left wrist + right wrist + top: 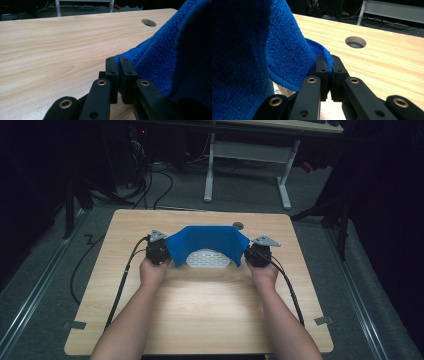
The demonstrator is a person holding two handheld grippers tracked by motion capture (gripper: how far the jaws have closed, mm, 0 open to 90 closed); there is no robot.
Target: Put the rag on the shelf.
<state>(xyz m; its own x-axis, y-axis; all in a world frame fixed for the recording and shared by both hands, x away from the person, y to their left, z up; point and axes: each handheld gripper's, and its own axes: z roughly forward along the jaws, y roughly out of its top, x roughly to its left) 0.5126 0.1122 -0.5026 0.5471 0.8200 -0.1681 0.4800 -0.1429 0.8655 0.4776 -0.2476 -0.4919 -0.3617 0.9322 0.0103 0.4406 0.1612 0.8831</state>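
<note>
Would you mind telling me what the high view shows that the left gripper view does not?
High view alone: both forearms, the right gripper, a white perforated thing lying under the raised blue cloth, and the floor with a white desk frame.

Left gripper view alone: the left gripper close up, jaws shut on a corner of the cloth, whose looped weave is plain.

Both: the wooden table, its round hole and the cloth.
</note>
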